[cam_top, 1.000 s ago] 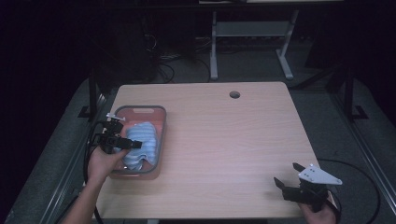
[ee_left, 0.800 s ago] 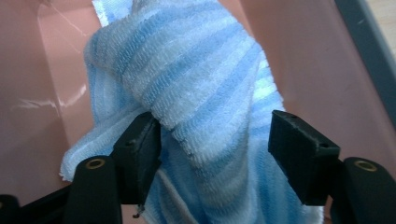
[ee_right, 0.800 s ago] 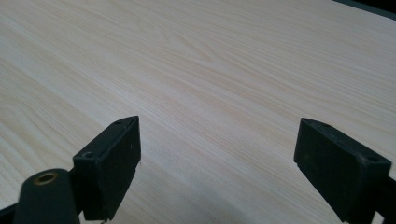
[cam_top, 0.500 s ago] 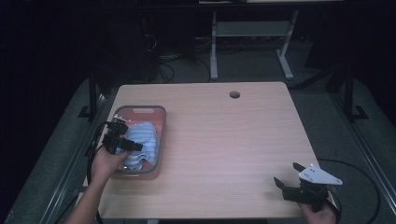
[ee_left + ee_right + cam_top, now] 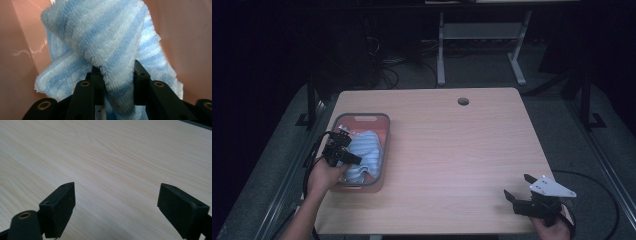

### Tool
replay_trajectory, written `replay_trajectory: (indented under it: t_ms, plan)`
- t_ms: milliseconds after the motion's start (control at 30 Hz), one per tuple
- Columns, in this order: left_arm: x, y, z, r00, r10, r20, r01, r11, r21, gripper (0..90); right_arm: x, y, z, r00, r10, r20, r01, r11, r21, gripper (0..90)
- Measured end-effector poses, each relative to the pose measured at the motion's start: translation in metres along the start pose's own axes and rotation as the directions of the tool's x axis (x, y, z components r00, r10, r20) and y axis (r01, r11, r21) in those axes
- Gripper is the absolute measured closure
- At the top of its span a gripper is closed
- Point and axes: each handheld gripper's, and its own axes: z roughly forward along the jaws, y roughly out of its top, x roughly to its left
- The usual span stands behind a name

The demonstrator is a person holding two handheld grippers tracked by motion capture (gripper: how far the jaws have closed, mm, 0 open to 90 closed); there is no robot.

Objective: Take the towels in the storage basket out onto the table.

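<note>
Clearly the left claw (image 5: 117, 75) is clenched on a fold of the striped towel (image 5: 105, 42), which bunches up just ahead of its jaws inside the pink bin (image 5: 382, 130). Judging from that, the step in hand is lifting the towel out. To do it well, keep the grip firm and raise the claw straight up until the hanging cloth is free of the bin's rim; only a small pinch is held, so a sideways tug could slip it loose or drag the bin along. Most of the towel lies below and beyond the claw, so it will trail as it rises.

Well apart, the right claw (image 5: 518, 192) rests released at the near right corner, jaws spread wide over bare wood, nothing between them.

Under both is a pale wood-grain tabletop (image 5: 452, 150) with a round cable hole (image 5: 463, 101) toward its far edge. Beyond it the room is dark, with grey floor, loose cables and a white metal stand (image 5: 482, 35).
</note>
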Motion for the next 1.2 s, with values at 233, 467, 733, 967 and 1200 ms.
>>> replay_trajectory:
  t_ms: [233,467,733,967,1200]
  plan:
    - [0.005,-0.006,-0.010,0.9997,-0.019,0.014,0.020,0.9986,-0.049,70.1,-0.001,-0.001,-0.001,1.0000,0.002,0.004,-0.002,1.000,0.001,14.3]
    - [0.015,-0.010,-0.027,0.9974,-0.037,0.062,0.044,0.9938,-0.103,70.1,-0.002,0.000,0.000,1.0000,0.003,0.007,-0.003,1.000,0.005,14.3]
    - [0.014,-0.011,-0.045,0.9924,-0.028,0.120,0.050,0.9814,-0.185,70.2,-0.002,-0.001,-0.001,0.9999,0.002,0.012,-0.003,1.000,0.005,14.3]
    - [0.015,-0.012,-0.055,0.9906,-0.028,0.134,0.058,0.9734,-0.222,70.2,-0.003,-0.001,-0.002,0.9999,0.010,0.013,-0.010,1.000,0.003,14.3]
    - [0.016,-0.013,-0.067,0.9894,-0.021,0.143,0.056,0.9675,-0.247,70.1,-0.002,-0.001,-0.001,0.9999,0.005,0.013,-0.005,1.000,0.004,14.3]
